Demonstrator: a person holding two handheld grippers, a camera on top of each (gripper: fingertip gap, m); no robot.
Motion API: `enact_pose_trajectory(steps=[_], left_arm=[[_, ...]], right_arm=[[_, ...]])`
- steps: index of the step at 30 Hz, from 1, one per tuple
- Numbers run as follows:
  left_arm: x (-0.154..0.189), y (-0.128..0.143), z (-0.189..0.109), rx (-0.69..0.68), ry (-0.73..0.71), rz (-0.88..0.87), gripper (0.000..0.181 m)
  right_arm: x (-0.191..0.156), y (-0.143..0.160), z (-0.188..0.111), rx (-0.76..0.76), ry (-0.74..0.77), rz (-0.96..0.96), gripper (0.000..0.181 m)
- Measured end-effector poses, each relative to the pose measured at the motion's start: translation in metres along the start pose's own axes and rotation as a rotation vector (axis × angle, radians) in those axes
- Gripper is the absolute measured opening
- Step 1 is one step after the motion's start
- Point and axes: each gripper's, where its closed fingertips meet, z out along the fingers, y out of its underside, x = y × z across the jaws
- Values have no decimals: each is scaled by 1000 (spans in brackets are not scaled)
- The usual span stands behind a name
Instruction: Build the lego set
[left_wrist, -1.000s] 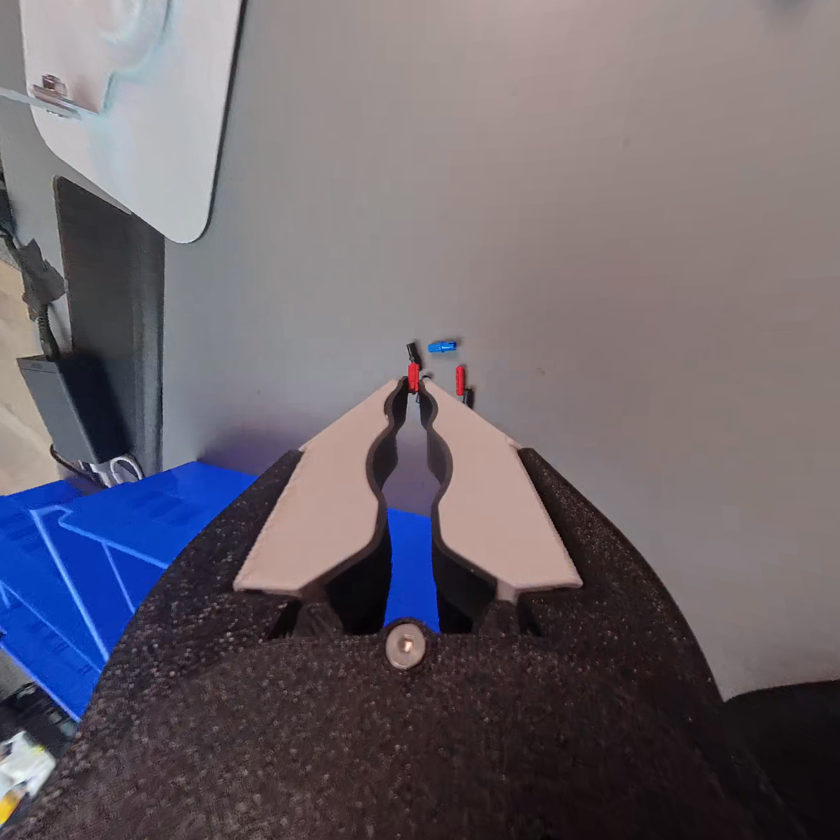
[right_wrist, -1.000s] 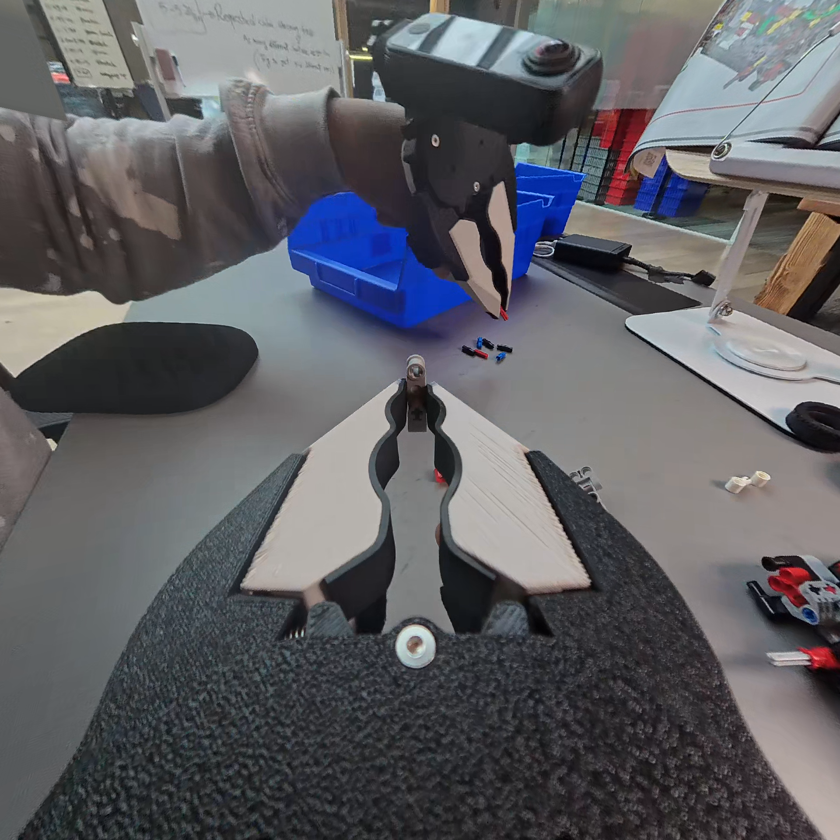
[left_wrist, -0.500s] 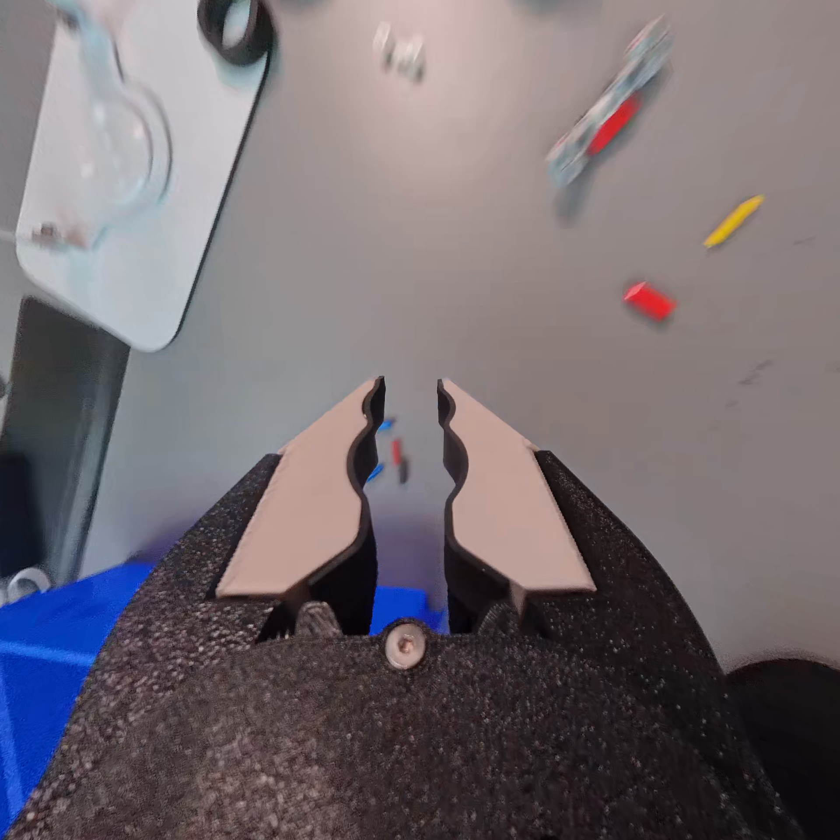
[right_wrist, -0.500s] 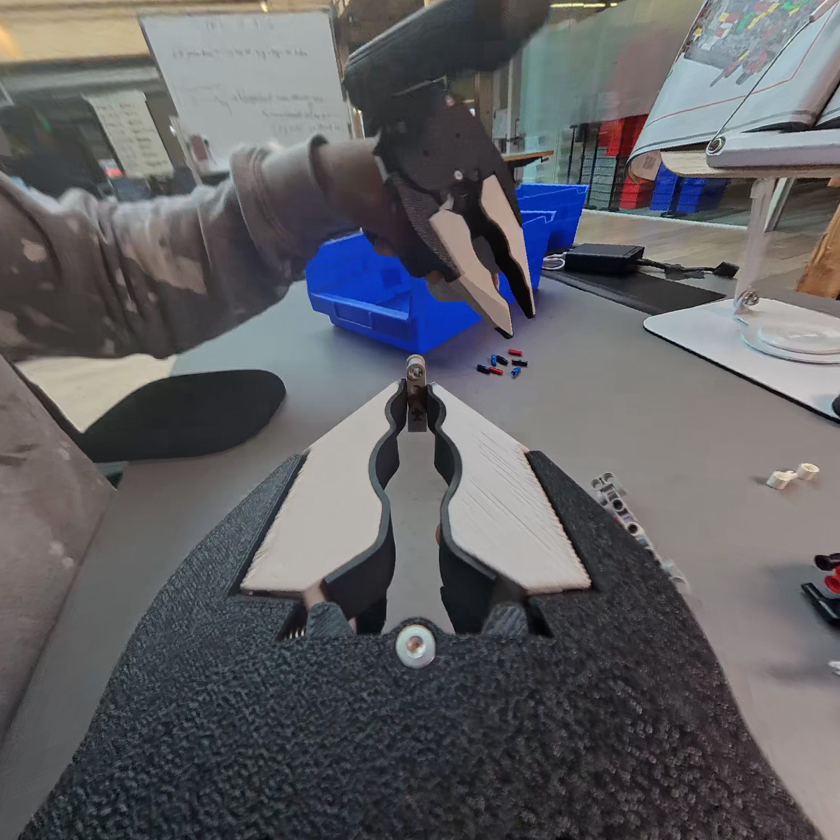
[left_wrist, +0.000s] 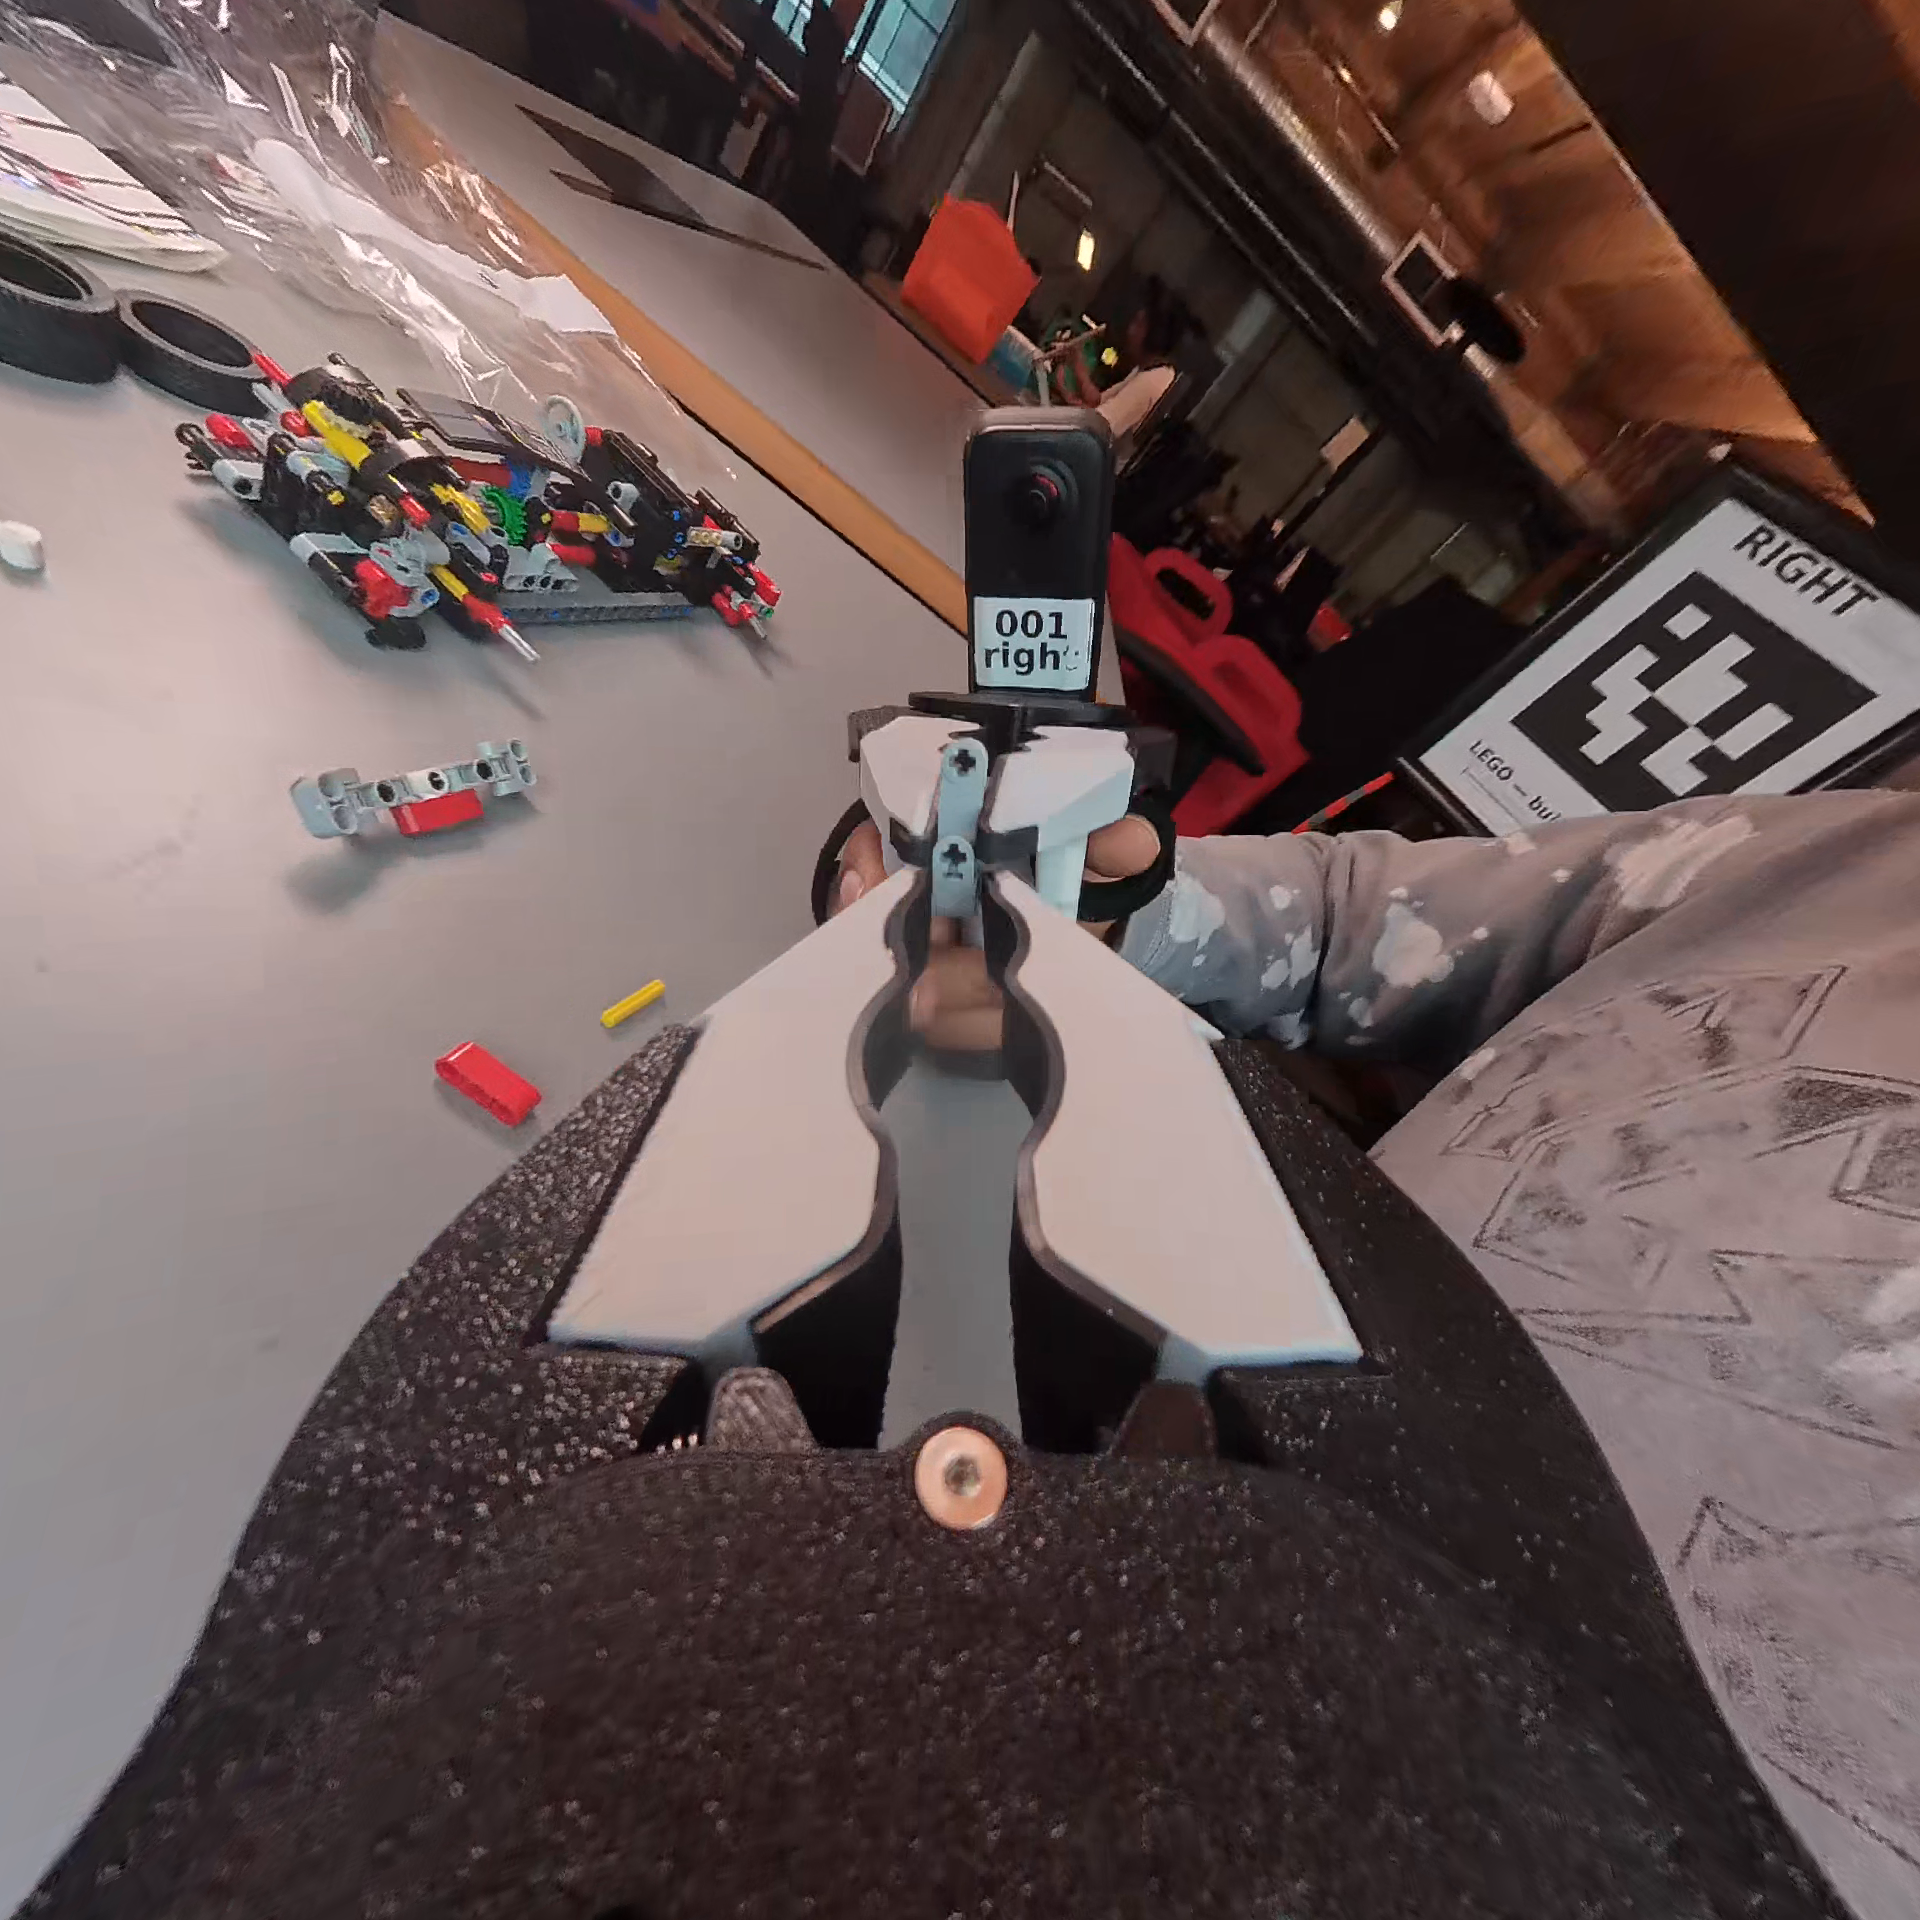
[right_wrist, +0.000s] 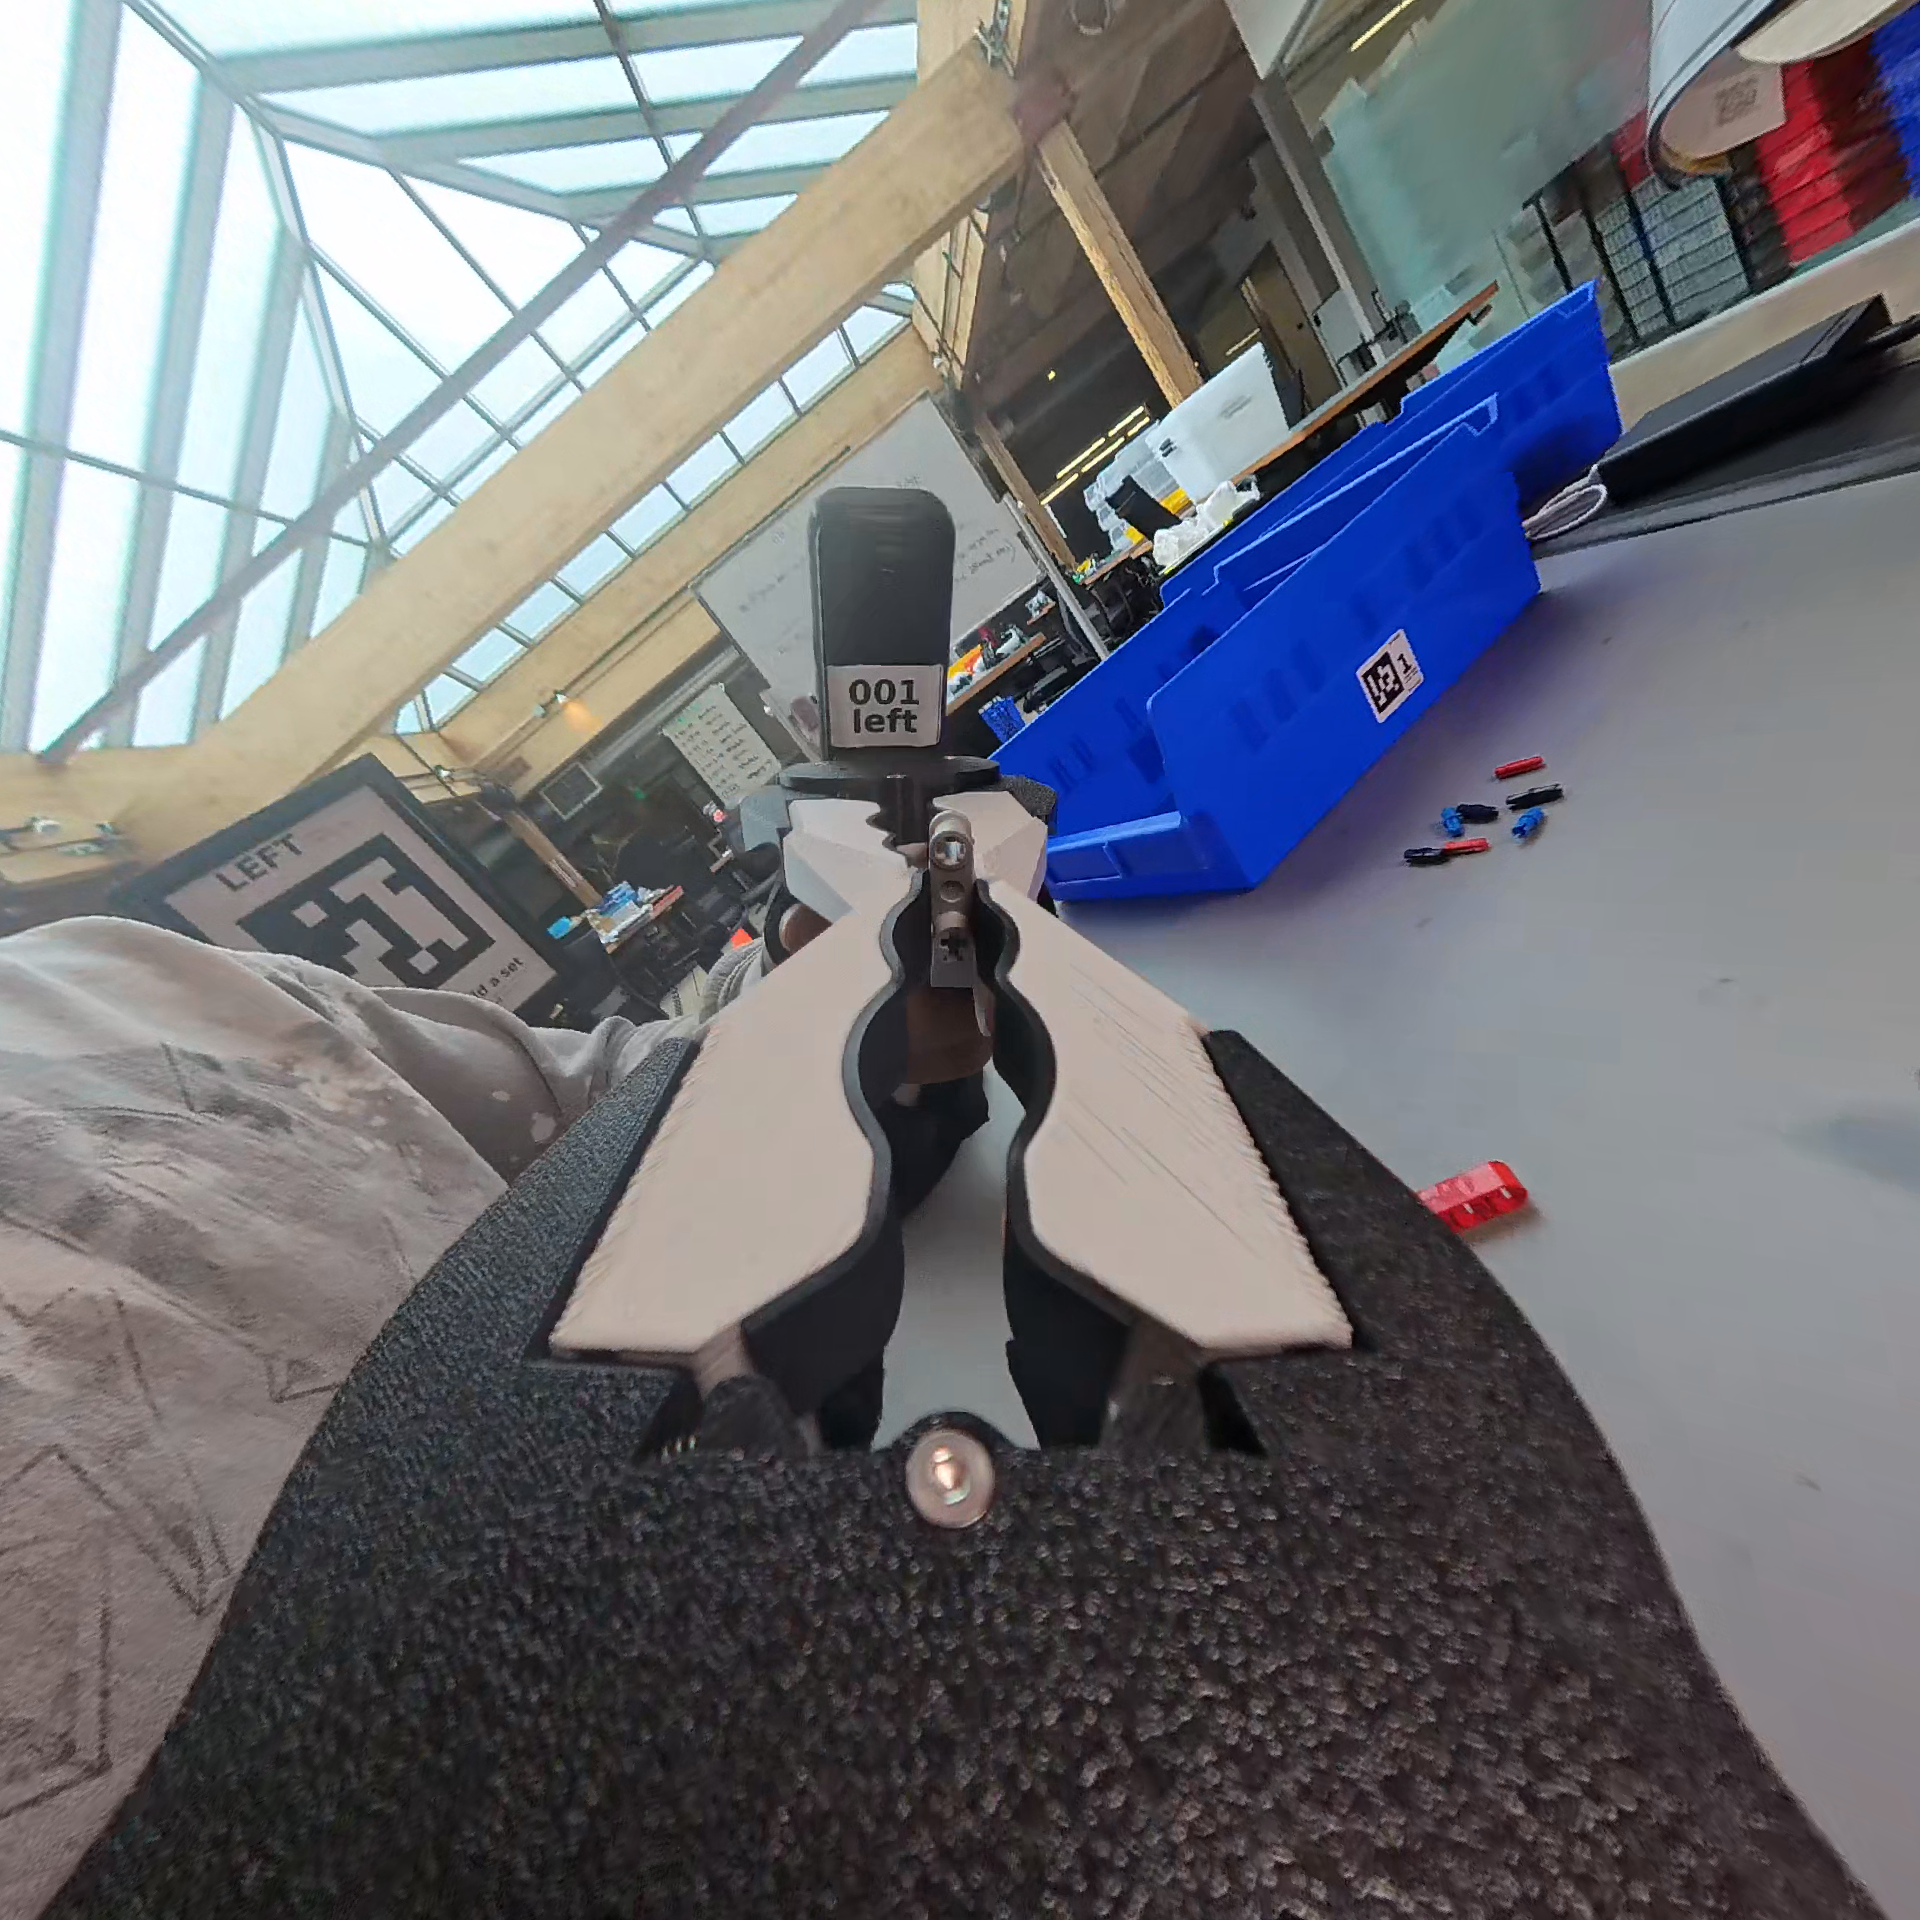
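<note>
Two grippers meet tip to tip here, both on one small grey connector (left_wrist: 958, 810). Your right gripper (right_wrist: 951, 920) is clamped on it, with the piece standing upright out of the closed tips. Your left gripper (left_wrist: 956, 899) looks closed on the same piece from the opposite side, jaws drawn in with only the piece's width between them.

Expect the connector to be very light, rigid and smooth-sided. It will not bend, but it can pivot or pop out of a pinch that is off-centre. Grip it across its flat faces, near the middle, and leave the end holes free for whatever goes in next. Release one side only when you are sure the other side has it square.

The piece is held in the air above the grey table (left_wrist: 208, 1039), not resting on anything. The half-built model (left_wrist: 468, 520) sits well away from the tips, with a grey and red sub-assembly (left_wrist: 416, 795), a red beam (left_wrist: 486, 1081) and a yellow axle (left_wrist: 632, 1004) lying nearer. The loose pins (right_wrist: 1475, 821) lie just beside the blue bins (right_wrist: 1340, 665).
</note>
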Motion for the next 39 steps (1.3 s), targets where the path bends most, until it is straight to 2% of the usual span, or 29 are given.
enact_pose_trajectory(steps=[11,15,19,21,23,26,28,31,34,37,39], left_arm=[[4,10,-8,-48,-8,153,5],[3,12,-13,-68,-28,200,5],[-4,4,-23,-41,-82,216,6],[-19,-8,-37,-17,-217,287,6],[-41,-36,-71,38,-471,407,6],[-77,-81,-162,142,-951,521,7],[-99,-81,-213,117,-1148,451,7],[-136,-45,-251,-44,-1257,248,7],[-155,-20,-257,-119,-1276,179,9],[-153,-29,-253,-94,-1293,245,39],[-132,-50,-234,-15,-1216,358,42]], right_arm=[[-9,10,4,-63,-20,-135,5],[-9,-8,-3,20,-17,-123,5],[5,-16,-12,24,60,-157,5],[12,-11,-12,-19,125,-221,5],[19,-3,-11,-77,181,-301,5],[21,6,-7,-140,204,-370,5],[20,11,-4,-166,196,-372,5],[21,19,-2,-196,191,-373,5],[20,22,0,-211,189,-390,5],[19,23,0,-217,195,-410,5],[21,23,0,-225,208,-438,5]])
